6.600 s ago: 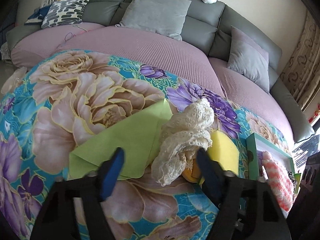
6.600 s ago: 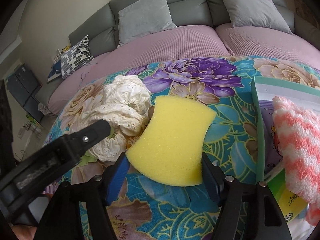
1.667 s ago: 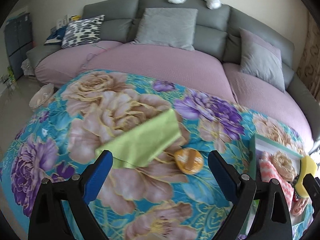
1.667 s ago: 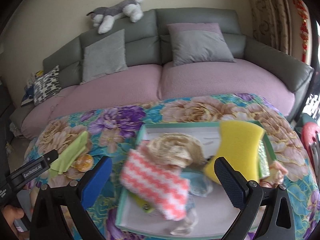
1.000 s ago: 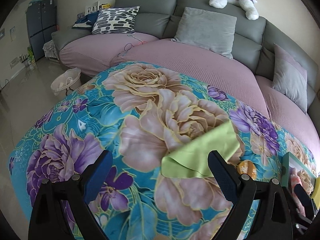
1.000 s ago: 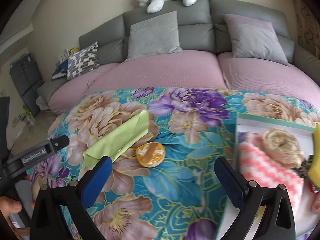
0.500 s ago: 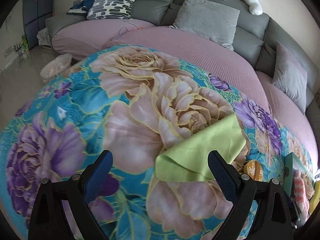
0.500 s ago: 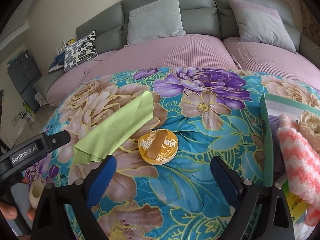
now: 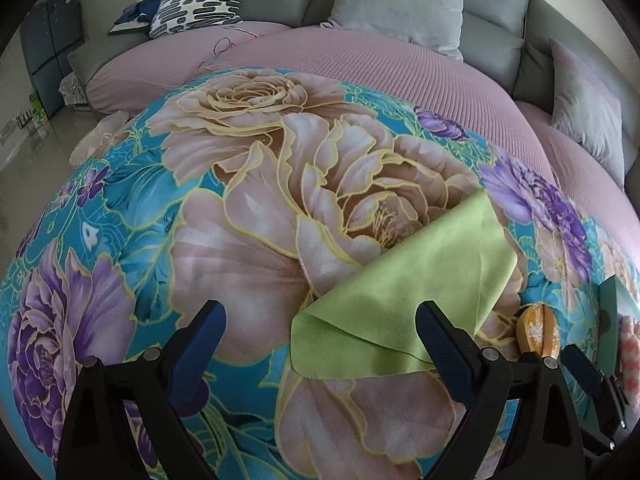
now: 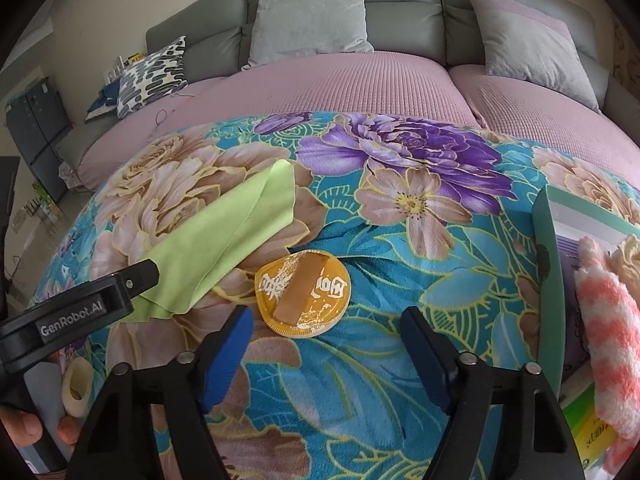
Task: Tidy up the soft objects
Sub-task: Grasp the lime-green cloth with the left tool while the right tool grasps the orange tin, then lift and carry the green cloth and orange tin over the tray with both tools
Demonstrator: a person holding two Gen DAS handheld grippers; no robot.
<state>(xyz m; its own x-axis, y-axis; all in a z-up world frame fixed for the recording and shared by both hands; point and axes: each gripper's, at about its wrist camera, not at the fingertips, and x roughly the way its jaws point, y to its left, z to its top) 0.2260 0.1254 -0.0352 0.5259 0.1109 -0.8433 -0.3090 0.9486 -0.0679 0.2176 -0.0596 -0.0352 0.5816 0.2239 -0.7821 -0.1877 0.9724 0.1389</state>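
Both grippers have their blue-padded fingers spread, nothing between them. L gripper [image 9: 320, 334] hangs over the floral blanket [image 9: 240, 208], fingers wide apart, w/ the near corner of the green cloth [image 9: 408, 304] lying between the fingertips and its right finger in front of the cloth's lower right edge; pads not pressing on it. R gripper [image 10: 326, 336] has just been closing its jaws, but they're still apart and empty: the round orange item [image 10: 303, 294] w/ white lettering and a tan strip across it sits flat on the blanket just beyond the tips, roughly centred in the gap, not touched.

Green cloth lies folded and flat, left of the orange item, nearly touching it. Green-rimmed box [image 10: 546, 240] stands at the blanket's right edge, holding a pink-and-white fuzzy cloth [image 10: 608, 336] and a cream lace piece [image 10: 630, 256] behind it. Pink-covered sofa [image 10: 360, 88] w/ grey cushions [image 10: 308, 12] beyond the blanket.
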